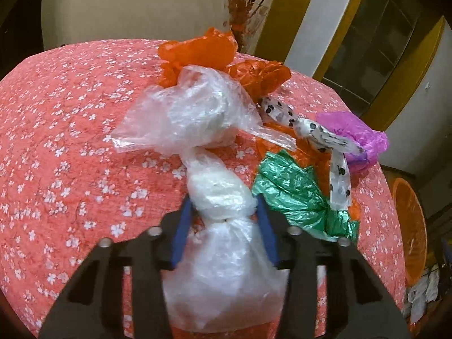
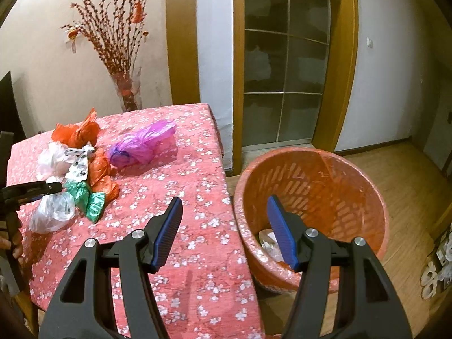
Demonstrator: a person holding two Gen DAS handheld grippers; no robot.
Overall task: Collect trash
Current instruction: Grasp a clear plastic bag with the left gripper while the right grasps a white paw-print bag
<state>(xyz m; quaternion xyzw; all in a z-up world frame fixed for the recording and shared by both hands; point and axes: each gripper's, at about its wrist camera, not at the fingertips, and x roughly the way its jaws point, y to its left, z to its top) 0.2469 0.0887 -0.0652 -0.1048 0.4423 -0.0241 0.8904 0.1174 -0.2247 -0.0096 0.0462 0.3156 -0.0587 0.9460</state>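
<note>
Clear plastic fills the left gripper (image 1: 224,212): both blue pads press the knotted neck of the clear bag (image 1: 223,243), which sits near the table's near edge. Grip looks good, pads either side of the knot, bulk of the bag behind them toward the camera.

Judgement on the step in hand: lift straight up before swinging, since the bag's front lobe touches a second clear bag (image 1: 186,113) and lies just beside the green bag (image 1: 293,195); a sideways drag could pull both along. Thin film will slip if the squeeze eases, so hold by the knot, not by loose film.

Right gripper (image 2: 224,226) hangs with jaws apart and nothing between them, over the table's right edge, half over the orange basket (image 2: 325,169) on the floor just beside that edge. Basket is lined with film and holds some pale scraps at the bottom.

Trash on the floral tablecloth (image 1: 70,113), near to far:
- green bag, crumpled, shiny
- white strip with black paw prints (image 1: 339,178), draped over it
- purple bag (image 1: 353,130), toward the right edge
- orange bags (image 1: 197,50), toward the far edge, partly behind the second clear bag

Beyond the far edge, a glass vase of red twigs (image 2: 127,90) stands against the wall; keep clear of it
</note>
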